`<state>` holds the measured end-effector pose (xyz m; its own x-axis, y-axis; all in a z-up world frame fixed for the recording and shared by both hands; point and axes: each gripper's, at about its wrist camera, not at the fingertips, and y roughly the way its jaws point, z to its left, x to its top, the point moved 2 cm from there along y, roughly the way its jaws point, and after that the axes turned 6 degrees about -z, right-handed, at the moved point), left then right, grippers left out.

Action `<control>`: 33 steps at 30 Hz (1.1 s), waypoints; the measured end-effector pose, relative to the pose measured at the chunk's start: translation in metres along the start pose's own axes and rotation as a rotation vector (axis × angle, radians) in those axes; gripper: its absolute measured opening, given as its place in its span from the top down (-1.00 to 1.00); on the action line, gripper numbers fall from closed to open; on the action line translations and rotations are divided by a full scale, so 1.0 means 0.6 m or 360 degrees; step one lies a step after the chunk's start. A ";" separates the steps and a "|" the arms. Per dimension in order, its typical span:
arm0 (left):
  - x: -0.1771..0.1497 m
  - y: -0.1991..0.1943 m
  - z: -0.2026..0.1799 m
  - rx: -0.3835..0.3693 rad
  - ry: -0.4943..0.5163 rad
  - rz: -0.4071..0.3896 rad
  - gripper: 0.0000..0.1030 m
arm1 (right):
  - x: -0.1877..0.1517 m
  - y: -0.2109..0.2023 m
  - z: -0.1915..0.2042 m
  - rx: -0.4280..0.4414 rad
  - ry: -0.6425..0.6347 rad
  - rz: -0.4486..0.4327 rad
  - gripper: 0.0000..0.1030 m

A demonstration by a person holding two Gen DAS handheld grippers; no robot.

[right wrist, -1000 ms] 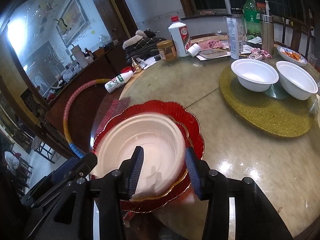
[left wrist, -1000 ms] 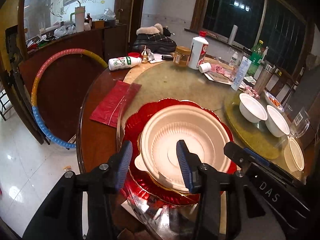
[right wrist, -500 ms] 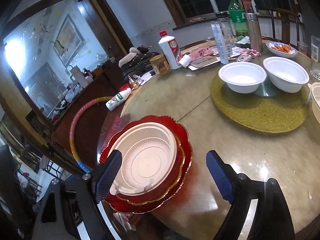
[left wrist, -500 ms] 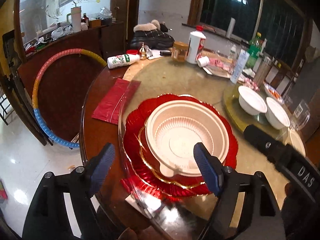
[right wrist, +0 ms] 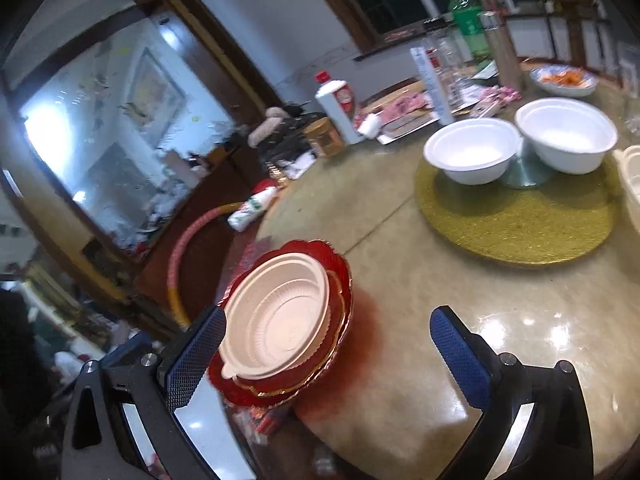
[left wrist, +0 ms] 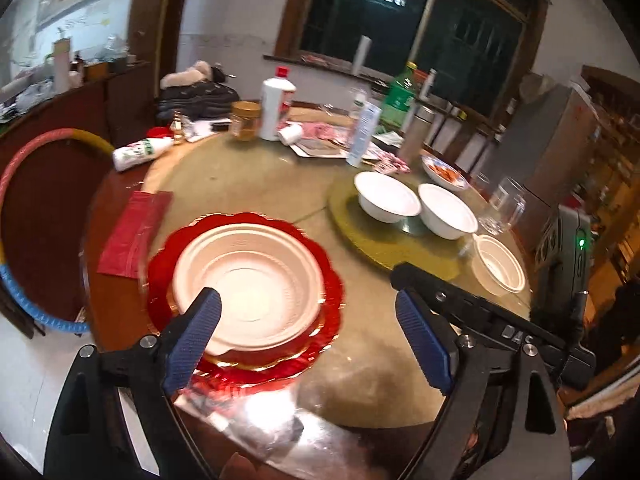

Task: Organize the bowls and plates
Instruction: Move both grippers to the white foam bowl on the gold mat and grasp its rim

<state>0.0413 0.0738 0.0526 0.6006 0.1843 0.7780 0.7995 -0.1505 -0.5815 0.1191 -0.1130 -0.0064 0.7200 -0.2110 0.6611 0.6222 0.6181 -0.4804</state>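
The round table (left wrist: 248, 184) had a glossy, stone-like greenish top with a dark wooden rim, and it stood in a dim room with dark windows and wooden frames. A round gold mat (right wrist: 516, 220), glittering and rough, lay on the far side and carried two white bowls (right wrist: 472, 152), smooth and deep, just beside each other. Near the front edge lay a red plate (left wrist: 328, 296) with a scalloped, shiny rim. A cream plate (left wrist: 248, 280), matte and ribbed in rings, sat on it. A small cream bowl (left wrist: 498, 264) stood by the mat's edge.

The left gripper (left wrist: 312, 344) and the right gripper (right wrist: 328, 348) had just been opening. Their blue textured pads stood wide apart and held nothing, with the stacked plates free on the table.
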 end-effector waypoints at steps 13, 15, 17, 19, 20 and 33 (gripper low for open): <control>0.103 0.204 -0.080 0.0032 0.0085 0.0356 -0.74 | 0.122 -0.006 -0.205 -0.0175 0.0565 0.0093 -0.99; 0.120 0.243 -0.093 0.0045 0.0009 0.0394 -0.74 | 0.148 0.008 -0.218 -0.0202 0.0588 0.0089 -0.99; 0.128 0.272 -0.104 0.0043 -0.0045 0.0428 -0.74 | 0.170 0.033 -0.232 -0.0206 0.0610 0.0128 -0.99; 0.136 0.313 -0.121 0.0045 -0.0078 0.0452 -0.74 | 0.186 0.055 -0.253 -0.0196 0.0688 0.0149 -0.99; 0.139 0.329 -0.127 0.0045 -0.0085 0.0467 -0.74 | 0.193 0.064 -0.263 -0.0189 0.0716 0.0154 -0.99; 0.145 0.490 -0.143 0.0182 -0.0256 0.0561 -0.47 | 0.235 0.161 -0.325 -0.0242 0.0829 0.0242 -0.17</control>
<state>0.3276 -0.0376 -0.0304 0.8249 0.2916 0.4843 0.5346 -0.1239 -0.8360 0.3409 -0.2304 -0.0719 0.8377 -0.4979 0.2243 0.5090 0.5629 -0.6512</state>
